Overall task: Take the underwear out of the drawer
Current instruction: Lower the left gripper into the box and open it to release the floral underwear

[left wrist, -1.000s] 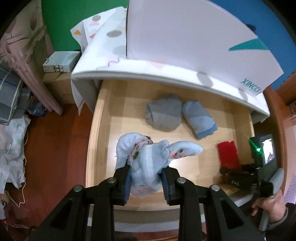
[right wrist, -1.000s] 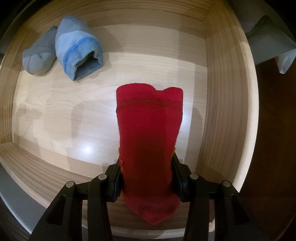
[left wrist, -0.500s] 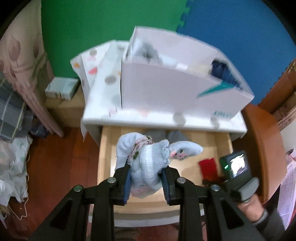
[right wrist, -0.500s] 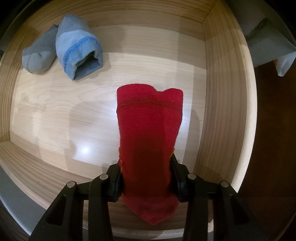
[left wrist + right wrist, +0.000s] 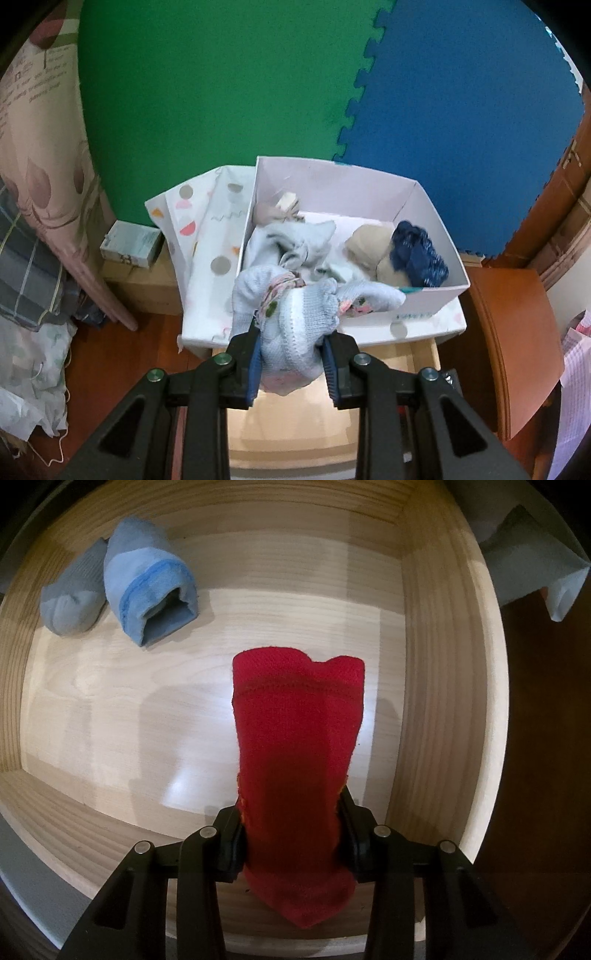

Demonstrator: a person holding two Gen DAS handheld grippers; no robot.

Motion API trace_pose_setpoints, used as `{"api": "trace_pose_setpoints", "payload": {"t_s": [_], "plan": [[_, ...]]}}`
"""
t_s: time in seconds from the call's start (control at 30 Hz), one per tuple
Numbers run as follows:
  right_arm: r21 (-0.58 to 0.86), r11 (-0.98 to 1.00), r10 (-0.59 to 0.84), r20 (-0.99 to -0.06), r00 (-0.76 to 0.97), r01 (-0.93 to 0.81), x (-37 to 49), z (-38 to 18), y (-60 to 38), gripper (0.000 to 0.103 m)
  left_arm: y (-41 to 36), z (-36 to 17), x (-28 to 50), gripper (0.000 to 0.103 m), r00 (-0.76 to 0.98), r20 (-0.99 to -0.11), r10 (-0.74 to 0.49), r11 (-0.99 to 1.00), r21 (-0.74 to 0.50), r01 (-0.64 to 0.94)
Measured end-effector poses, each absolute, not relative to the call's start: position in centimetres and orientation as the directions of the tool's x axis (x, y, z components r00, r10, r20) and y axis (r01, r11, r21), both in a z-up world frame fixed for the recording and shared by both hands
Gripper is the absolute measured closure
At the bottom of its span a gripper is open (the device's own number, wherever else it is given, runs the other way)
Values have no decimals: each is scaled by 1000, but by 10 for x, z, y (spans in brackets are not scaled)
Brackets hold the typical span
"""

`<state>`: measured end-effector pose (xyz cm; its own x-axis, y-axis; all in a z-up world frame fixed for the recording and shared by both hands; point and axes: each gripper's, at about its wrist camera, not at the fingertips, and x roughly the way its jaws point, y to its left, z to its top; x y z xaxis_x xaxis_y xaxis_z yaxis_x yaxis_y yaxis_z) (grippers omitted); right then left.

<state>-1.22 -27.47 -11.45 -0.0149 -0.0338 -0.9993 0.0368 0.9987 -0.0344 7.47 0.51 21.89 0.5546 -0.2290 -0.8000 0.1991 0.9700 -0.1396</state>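
Only rightward: grey roll [image 5: 72, 592], seemingly socks.

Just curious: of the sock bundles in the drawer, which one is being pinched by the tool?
The red bundle, between the right gripper pads. The grey bundle and the blue bundle lie loose, side by side, in the drawer's far corner.

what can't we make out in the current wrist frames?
- Left wrist view: drawer interior mostly hidden by the fingers and the pale blue bundle; right gripper not visible.
- Left wrist view: print on the white box too blurred to read.
- Right wrist view: red item's lower end hides its contact with the drawer floor; left gripper out of frame.
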Motion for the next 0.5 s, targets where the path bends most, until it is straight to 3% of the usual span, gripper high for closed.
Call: {"api": "trace_pose_setpoints", "payload": {"t_s": [0.5], "plan": [[0, 996, 0, -1000, 1, 84, -13, -117, -294, 67, -36, 228, 140, 75, 585, -783, -210, 971, -97, 220]]}}
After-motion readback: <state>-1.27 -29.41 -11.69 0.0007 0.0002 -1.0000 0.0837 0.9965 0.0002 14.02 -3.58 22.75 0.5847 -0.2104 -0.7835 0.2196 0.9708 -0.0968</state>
